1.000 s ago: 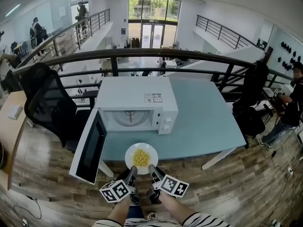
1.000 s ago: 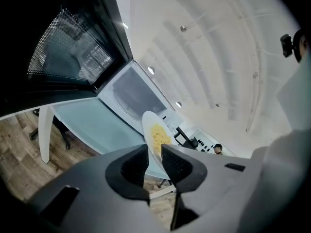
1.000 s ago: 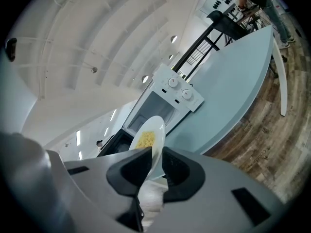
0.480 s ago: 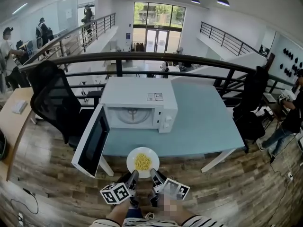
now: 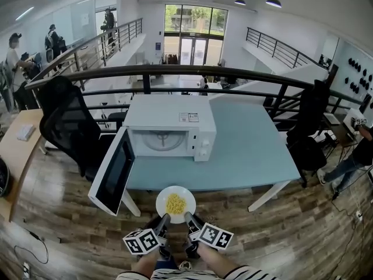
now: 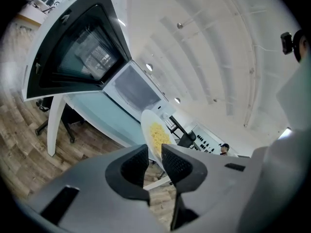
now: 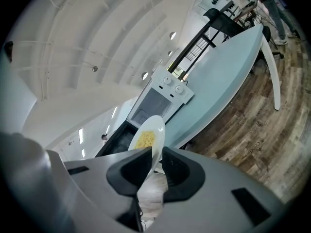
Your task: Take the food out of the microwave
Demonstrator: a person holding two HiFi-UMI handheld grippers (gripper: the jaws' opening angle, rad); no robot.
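Left gripper: the left gripper (image 5: pixel 165 217) is clamped on the near left rim of the white plate (image 5: pixel 161 198). In the left gripper view its jaws (image 6: pixel 154 154) have the plate's edge (image 6: pixel 146 120) pinched between them.
Right gripper: the right gripper (image 5: pixel 187 216) is clamped on the near right rim of the same plate. The right gripper view shows the rim (image 7: pixel 157 125) running down between its pads (image 7: pixel 156 160).
Food: a heap of yellow food (image 5: pixel 175 203), perhaps corn kernels, sits at the middle of the plate, which is carried roughly level.
Microwave: the microwave (image 5: pixel 169 120) stands with its door (image 5: pixel 113 174) swung wide. Only the glass turntable (image 5: pixel 163 140) shows in its cavity.
Change: a second ago the plate hung in front of the microwave over the near edge of the table (image 5: pixel 250 150). Now it is farther from the microwave, past that edge and above the wooden floor (image 5: pixel 262 232), closer to the person.
Meaning: the food is fully clear of the microwave, so the removal itself looks done.
Left to do: probably setting the plate down beside the microwave and shutting the door.
Risk: with both grips on the one near rim, the far side could dip.
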